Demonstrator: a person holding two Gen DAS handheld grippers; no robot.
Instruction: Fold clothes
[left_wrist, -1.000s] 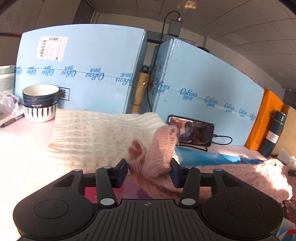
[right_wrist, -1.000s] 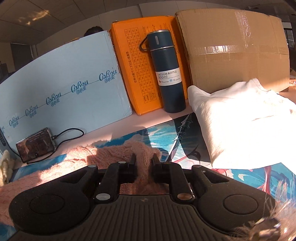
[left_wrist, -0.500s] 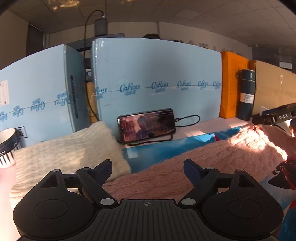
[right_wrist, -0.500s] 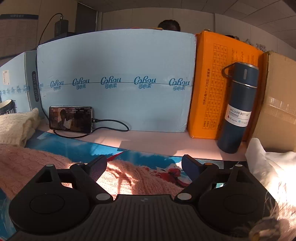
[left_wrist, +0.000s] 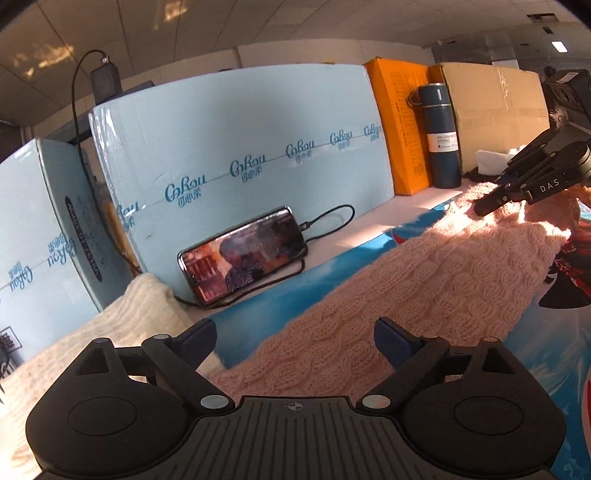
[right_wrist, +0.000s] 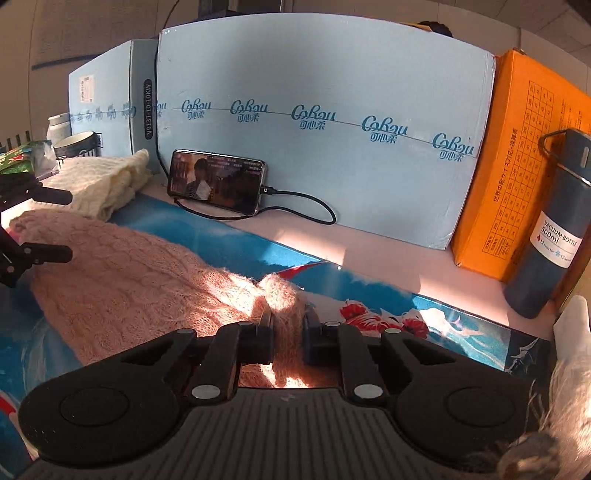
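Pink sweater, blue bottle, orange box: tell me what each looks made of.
Pink sweater: soft, fuzzy yarn, going by the cable-knit ridges and loose fibres. Blue bottle: likely painted metal, with a matte body and silvery bands. Orange box: printed cardboard, with creased edges.

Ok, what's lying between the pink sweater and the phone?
Only a bare strip of the blue printed mat, then pale tabletop with the phone's cable. The right wrist view shows it between pink sweater and phone.
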